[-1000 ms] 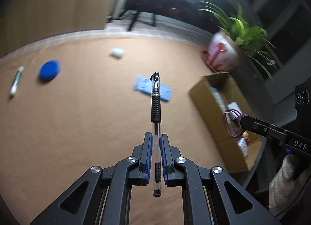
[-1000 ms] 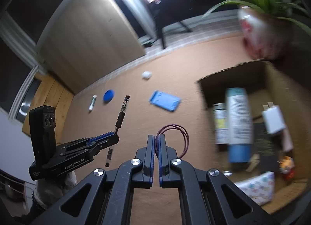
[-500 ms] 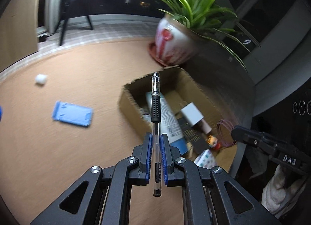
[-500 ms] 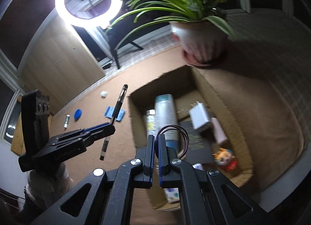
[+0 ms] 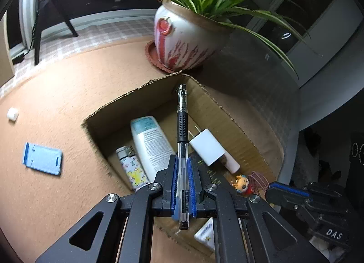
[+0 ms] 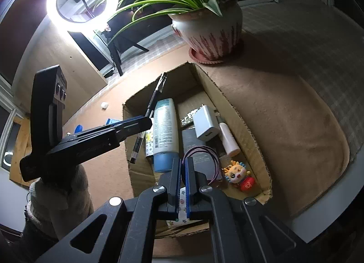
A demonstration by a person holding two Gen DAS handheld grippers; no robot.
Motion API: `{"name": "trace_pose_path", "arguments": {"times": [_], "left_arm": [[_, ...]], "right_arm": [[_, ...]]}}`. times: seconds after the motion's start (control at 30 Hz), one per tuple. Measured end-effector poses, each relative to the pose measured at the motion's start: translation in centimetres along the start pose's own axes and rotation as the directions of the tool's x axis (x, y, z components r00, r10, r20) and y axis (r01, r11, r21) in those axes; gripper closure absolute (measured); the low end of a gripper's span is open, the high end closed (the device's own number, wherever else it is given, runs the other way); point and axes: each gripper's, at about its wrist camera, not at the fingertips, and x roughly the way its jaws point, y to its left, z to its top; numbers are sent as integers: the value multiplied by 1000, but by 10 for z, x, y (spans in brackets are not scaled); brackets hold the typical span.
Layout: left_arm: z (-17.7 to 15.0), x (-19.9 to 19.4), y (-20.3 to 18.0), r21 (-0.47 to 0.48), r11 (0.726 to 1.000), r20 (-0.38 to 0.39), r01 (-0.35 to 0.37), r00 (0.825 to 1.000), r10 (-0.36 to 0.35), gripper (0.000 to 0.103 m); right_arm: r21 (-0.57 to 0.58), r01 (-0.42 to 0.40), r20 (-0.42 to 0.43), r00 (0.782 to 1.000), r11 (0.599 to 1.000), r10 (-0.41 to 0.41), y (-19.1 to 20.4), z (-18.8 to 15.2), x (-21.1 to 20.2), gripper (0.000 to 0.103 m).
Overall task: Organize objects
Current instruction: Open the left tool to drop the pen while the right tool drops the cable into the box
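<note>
We held the pen (image 5: 182, 126) clamped in the left gripper (image 5: 183, 172), its long axis pointing forward over the open cardboard box (image 5: 238, 124) directly below, while the right gripper (image 6: 183, 172), beside it, pinched a purple cable loop (image 6: 204, 151).

The box (image 5: 229, 113) sits mid-frame on the surface (image 5: 56, 94), the potted plant (image 5: 182, 42) behind it, the phone stand (image 5: 42, 158) left.
</note>
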Motion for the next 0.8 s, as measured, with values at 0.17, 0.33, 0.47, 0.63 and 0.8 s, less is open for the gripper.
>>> {"name": "trace_pose_path", "arguments": {"times": [0.17, 0.33, 0.47, 0.63, 0.8], "left_arm": [[4, 9, -11, 42, 999, -9, -17, 1000, 17, 69], [2, 2, -11, 59, 996, 31, -66, 997, 64, 37], [1, -9, -8, 65, 994, 53, -90, 995, 86, 37], [-2, -23, 1, 51, 991, 67, -126, 990, 122, 37], [-7, -42, 12, 31, 988, 90, -153, 985, 150, 37]], "right_arm": [[9, -29, -11, 1000, 1000, 29, -6, 1, 1, 70], [9, -21, 22, 1000, 1000, 21, -3, 1, -6, 47], [7, -16, 30, 999, 1000, 16, 0, 1, -7, 47], [3, -17, 30, 999, 1000, 17, 5, 0, -6, 46], [-7, -20, 25, 999, 1000, 20, 14, -1, -3, 44]]}}
